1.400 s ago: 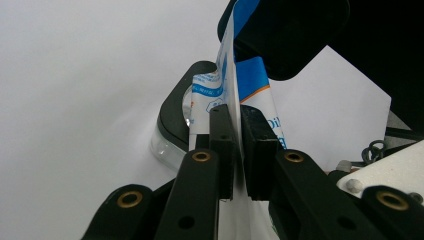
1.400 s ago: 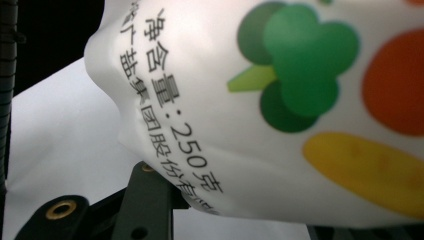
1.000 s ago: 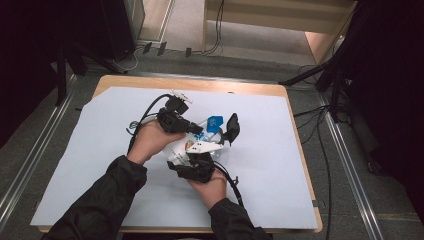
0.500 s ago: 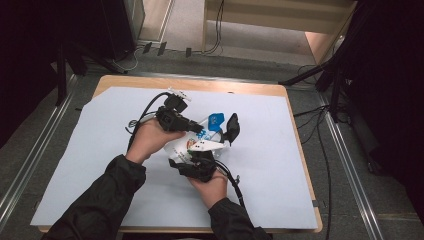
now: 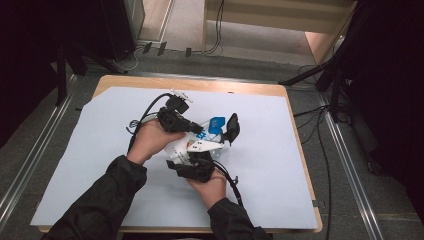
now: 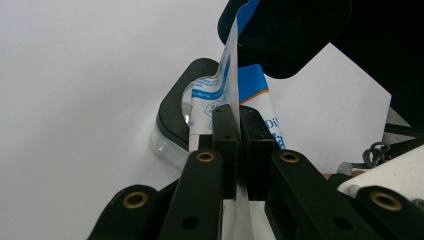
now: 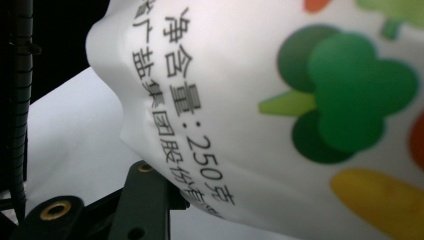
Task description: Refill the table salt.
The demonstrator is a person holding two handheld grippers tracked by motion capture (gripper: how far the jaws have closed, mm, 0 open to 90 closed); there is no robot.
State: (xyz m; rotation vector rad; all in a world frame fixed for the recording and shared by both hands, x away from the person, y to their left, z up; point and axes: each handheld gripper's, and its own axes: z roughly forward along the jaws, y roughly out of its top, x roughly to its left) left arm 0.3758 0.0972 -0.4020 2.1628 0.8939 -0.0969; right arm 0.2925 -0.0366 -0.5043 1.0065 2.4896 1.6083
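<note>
A white pouch (image 5: 196,146) with a blue end and printed vegetables hangs over the middle of the table between both grippers. My left gripper (image 5: 196,130) comes in from the left and is shut on the pouch's thin edge (image 6: 230,75), the film pinched flat between its pads. From below, my right gripper (image 5: 200,160) holds the pouch's white body (image 7: 280,100), which covers one of its jaws. The blue end (image 5: 216,124) points at a clear container with a black rim (image 6: 172,117) whose black lid (image 5: 232,128) stands up.
A pale blue-white sheet (image 5: 280,165) covers the wooden table. Cables trail from both grippers across the sheet. Dark stands and floor cables surround the table, with a wooden shelf unit behind it.
</note>
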